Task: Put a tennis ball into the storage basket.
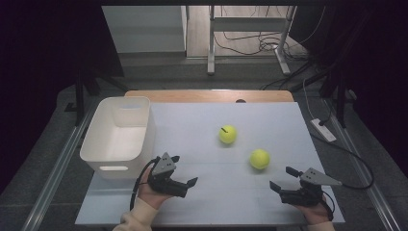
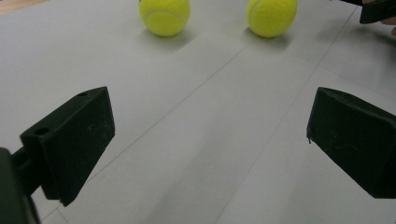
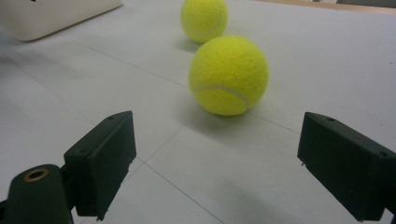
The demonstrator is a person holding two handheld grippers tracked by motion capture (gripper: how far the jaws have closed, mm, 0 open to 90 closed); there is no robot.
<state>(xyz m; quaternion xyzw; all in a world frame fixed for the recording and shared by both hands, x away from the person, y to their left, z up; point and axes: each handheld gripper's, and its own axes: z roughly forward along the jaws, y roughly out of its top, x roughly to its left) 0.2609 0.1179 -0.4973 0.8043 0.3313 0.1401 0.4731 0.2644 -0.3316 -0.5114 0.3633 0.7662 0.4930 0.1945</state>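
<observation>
Both grippers, left gripper (image 1: 188, 179) and right gripper (image 1: 280, 179), spread and empty, two tennis balls (image 1: 227, 134) (image 1: 259, 159) ungrasped, white bin (image 1: 103, 144) unfilled, nothing done yet.

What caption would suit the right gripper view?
Open right gripper faces the nearer tennis ball, a second ball behind it.

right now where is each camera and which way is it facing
High view: above the person's side, looking forward and down on the table; both hands hold open grippers.
Left gripper view: rides the left gripper, facing two tennis balls.
Right gripper view: rides the right gripper, facing the near ball.
Shared: all show both balls.
</observation>
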